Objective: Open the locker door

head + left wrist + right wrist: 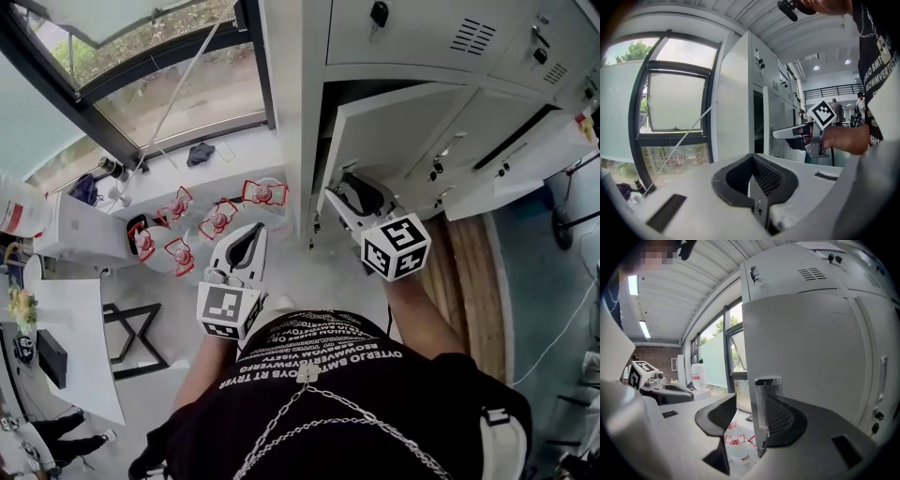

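The grey locker door (403, 127) stands swung partly out from the bank of lockers, with a dark gap behind it. In the right gripper view the door (806, 357) fills the right side, and its chrome handle (767, 401) sits on the free edge. My right gripper (747, 418) is open around that edge: the handle lies close against the right pad and the left pad stands well off it. In the head view the right gripper (345, 192) is at the door's lower edge. My left gripper (246, 246) hangs lower left, away from the lockers, shut (757, 187) on nothing.
Several water jugs with red handles (217, 217) stand on the floor by the window (169, 84), left of the lockers. More closed locker doors (422, 28) are above and to the right. A white table (80, 337) is at far left.
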### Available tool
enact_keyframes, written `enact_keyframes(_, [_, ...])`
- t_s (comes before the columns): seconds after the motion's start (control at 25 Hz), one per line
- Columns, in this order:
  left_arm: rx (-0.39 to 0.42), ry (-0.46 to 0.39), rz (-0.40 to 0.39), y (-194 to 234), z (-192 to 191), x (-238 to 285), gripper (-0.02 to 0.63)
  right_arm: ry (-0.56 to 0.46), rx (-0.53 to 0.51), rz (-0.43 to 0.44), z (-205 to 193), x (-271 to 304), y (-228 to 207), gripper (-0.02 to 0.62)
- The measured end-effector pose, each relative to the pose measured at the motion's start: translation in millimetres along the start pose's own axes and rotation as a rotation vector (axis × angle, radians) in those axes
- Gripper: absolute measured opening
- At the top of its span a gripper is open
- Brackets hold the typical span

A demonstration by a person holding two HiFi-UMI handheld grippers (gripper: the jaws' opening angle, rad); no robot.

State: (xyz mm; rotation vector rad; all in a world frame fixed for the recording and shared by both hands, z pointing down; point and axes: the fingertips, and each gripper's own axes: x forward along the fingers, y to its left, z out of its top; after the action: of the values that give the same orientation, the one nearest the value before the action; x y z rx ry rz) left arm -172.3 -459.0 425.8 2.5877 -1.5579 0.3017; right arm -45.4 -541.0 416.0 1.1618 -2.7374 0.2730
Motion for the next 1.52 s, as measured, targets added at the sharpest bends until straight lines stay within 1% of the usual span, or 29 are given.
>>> enact_keyframes(0.12, [-0.011, 0.008, -0.004, -2.4, -5.0, -1.5, 0.003, 0.001, 0.001, -0.018, 2.9, 4.2, -6.1, 0.193])
enact_keyframes(0.28, [-0.024, 0.034, 0.023, 4.9, -22.1, -8.2, 0.003, 0.052, 0.004, 0.022, -4.8, 19.8, -1.3, 0.204])
enact_keyframes(0.4, [-0.031, 0.030, 0.049, 9.7, -19.2, -14.0, 0.003, 0.069, -0.005, 0.024, -4.3, 23.7, -1.4, 0.213])
enact_keyframes(0.56, [-0.038, 0.026, 0.069, 13.0, -19.2, -19.2, 0.003, 0.076, -0.009, 0.006, -5.4, 17.4, -4.3, 0.161])
enact_keyframes(0.68, [-0.038, 0.024, 0.066, 6.9, -18.0, -18.5, 0.003, 0.064, 0.028, 0.002, -8.0, 5.7, -5.9, 0.118])
enact_keyframes(0.72, [-0.034, 0.023, 0.060, 2.9, -16.9, -16.9, 0.003, 0.062, 0.031, 0.004, -8.9, 1.2, -6.2, 0.107])
enact_keyframes(0.88, [-0.016, 0.022, 0.024, -17.4, -12.0, -7.5, 0.003, 0.067, 0.008, 0.022, -12.5, -15.9, -2.7, 0.107])
enact_keyframes(1.08, [0.018, 0.024, -0.039, -55.4, -5.2, 10.5, 0.003, 0.068, 0.000, 0.086, -19.8, -47.7, -1.5, 0.109])
enact_keyframes(1.16, [0.032, 0.024, -0.066, -72.9, -1.4, 18.3, 0.003, 0.069, 0.003, 0.098, -23.7, -63.7, -3.6, 0.118])
enact_keyframes(1.32, [0.054, 0.033, -0.119, -108.6, 4.9, 31.9, 0.003, 0.064, -0.007, 0.108, -29.4, -95.9, -12.7, 0.167])
enact_keyframes(1.4, [0.051, 0.014, -0.139, -126.2, 12.9, 39.4, 0.003, 0.061, -0.010, 0.116, -32.6, -112.9, -16.9, 0.169])
enact_keyframes(1.52, [0.057, 0.010, -0.154, -148.1, 19.1, 47.1, 0.003, 0.052, -0.012, 0.116, -36.5, -137.8, -24.6, 0.164])
